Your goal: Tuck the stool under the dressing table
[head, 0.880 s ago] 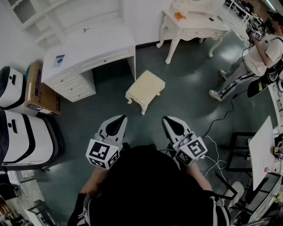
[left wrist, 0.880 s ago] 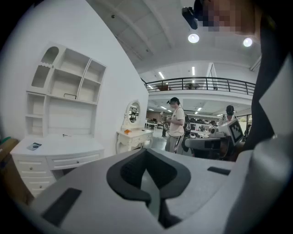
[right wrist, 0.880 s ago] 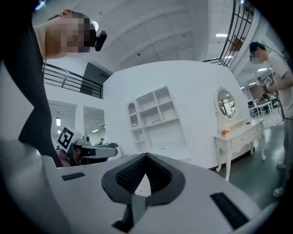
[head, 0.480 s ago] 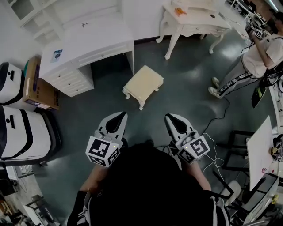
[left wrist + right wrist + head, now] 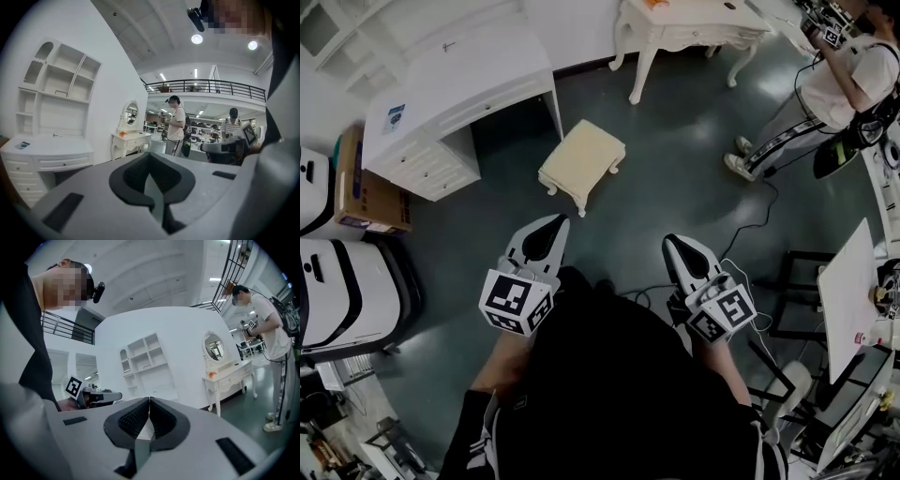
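Note:
A cream cushioned stool (image 5: 581,161) with curved white legs stands on the dark floor, out in front of both tables. The ornate white dressing table (image 5: 694,28) is at the top, and its oval mirror shows in the left gripper view (image 5: 131,117). My left gripper (image 5: 555,221) and right gripper (image 5: 672,240) hover side by side, short of the stool and apart from it. Both are shut and hold nothing. The jaws meet in the left gripper view (image 5: 150,155) and in the right gripper view (image 5: 150,400). Neither gripper view shows the stool.
A white desk with drawers (image 5: 459,80) stands left of the stool, with a cardboard box (image 5: 361,192) and white machines (image 5: 347,291) beside it. A person (image 5: 834,84) stands at the upper right. A cable (image 5: 750,225) lies on the floor, and a white panel (image 5: 848,300) stands at right.
In the head view the stool, desk and dressing table have slid up and to the left. The right gripper has drifted a little down and right. Both grippers stay shut.

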### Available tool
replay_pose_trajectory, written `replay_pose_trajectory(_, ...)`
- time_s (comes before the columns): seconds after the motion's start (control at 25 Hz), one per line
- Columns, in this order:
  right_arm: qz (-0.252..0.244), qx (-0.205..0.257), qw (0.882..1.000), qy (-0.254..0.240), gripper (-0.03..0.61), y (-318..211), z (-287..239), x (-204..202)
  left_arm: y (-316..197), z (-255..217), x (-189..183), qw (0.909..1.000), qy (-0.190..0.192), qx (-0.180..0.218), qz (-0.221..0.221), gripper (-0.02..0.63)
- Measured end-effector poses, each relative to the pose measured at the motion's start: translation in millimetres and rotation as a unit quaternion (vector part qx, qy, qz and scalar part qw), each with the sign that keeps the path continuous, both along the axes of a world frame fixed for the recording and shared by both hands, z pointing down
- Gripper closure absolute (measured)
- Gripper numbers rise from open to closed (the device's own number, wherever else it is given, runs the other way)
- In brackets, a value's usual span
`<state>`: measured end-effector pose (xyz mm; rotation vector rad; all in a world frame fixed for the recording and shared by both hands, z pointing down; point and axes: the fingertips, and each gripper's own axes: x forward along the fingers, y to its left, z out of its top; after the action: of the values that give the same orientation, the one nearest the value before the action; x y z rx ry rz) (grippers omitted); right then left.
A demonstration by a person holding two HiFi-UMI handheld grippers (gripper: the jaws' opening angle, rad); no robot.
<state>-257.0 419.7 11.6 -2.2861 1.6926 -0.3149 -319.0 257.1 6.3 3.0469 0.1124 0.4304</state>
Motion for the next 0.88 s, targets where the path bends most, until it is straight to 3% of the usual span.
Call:
replay_pose_trajectory(0.44,0.012,-0.012,1.000,-0.021,0.558,10,24,46,7,24,66,0.9995,-0.013,-0.014,0.025,0.609)
replay_pose_trajectory(0.64,0.014,-0.016,1.000,-0.020,0.558,-6,25,96,-13,26,116,0.9994,-0.012,-0.015,0.027,0.609)
replay_pose_trajectory(0.88,-0.007,-0.012,1.000,-0.006,0.558,-64,9,166,-64,18,173,0.9998,-0.007,-0.012,0.012,0.609)
